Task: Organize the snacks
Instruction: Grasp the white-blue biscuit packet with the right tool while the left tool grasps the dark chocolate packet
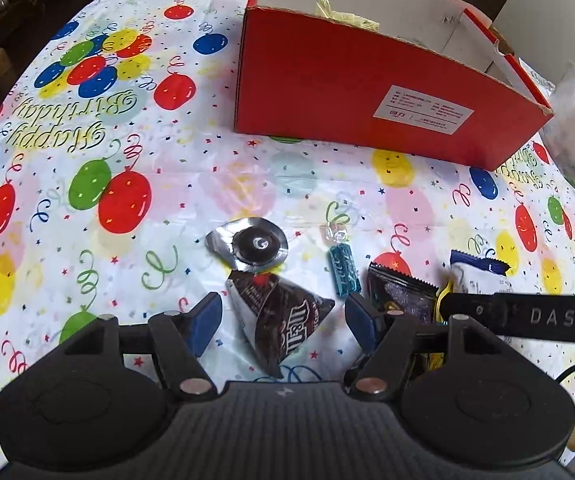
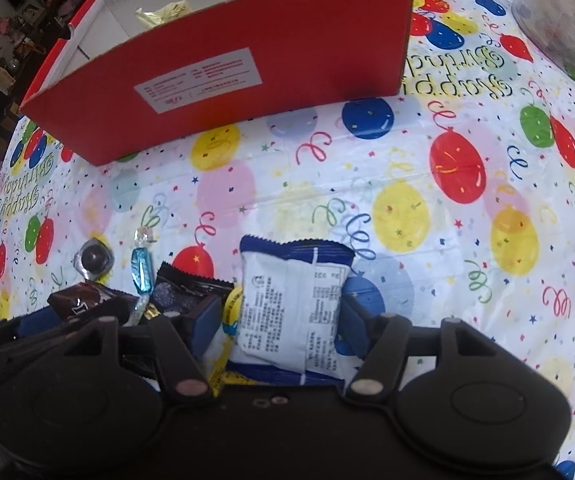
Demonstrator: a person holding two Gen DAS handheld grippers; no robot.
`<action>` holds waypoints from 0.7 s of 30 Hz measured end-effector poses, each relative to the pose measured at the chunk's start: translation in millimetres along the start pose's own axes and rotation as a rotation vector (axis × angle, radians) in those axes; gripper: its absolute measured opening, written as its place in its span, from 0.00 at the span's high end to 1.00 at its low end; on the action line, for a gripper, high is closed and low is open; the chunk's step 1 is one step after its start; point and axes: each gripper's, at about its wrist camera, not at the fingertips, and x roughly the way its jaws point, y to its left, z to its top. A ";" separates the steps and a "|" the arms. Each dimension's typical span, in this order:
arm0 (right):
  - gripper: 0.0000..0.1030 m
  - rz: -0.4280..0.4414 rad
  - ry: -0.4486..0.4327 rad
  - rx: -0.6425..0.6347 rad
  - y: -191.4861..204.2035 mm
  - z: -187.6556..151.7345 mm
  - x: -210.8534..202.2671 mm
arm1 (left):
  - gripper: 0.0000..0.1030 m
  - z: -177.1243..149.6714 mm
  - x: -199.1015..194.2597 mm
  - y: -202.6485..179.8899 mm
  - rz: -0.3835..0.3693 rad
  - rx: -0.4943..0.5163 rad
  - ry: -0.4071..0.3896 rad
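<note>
Left gripper (image 1: 283,322) wide open around brown M&M's packet (image 1: 283,320), right gripper (image 2: 277,320) straddling white snack packet (image 2: 293,304), unclamped

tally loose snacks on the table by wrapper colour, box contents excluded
Brown/dark: 2, triangular chocolate pouch, black sachet
Silver foil: 1, round foil candy
Teal: 1, twist-wrapped candy
White and blue: 1, biscuit packet
Yellow: 1, packet partly hidden
Total: 6

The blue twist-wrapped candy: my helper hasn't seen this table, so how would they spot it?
Start at the red box on the balloon tablecloth, then come toward the row of snacks in front. The blue candy is the only small, shiny blue, twist-ended piece, between the dark M&M's pouch and black packet.
</note>
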 end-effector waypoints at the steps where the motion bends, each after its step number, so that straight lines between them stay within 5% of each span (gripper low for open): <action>1: 0.38 -0.004 -0.001 -0.006 1.2 0.2 0.5 | 0.35 0.7 1.7 -0.7 -0.002 0.004 0.008; 21: 0.55 0.001 -0.018 -0.092 1.1 -1.5 0.8 | 0.61 -1.2 -1.0 16.5 -0.015 -0.062 -0.009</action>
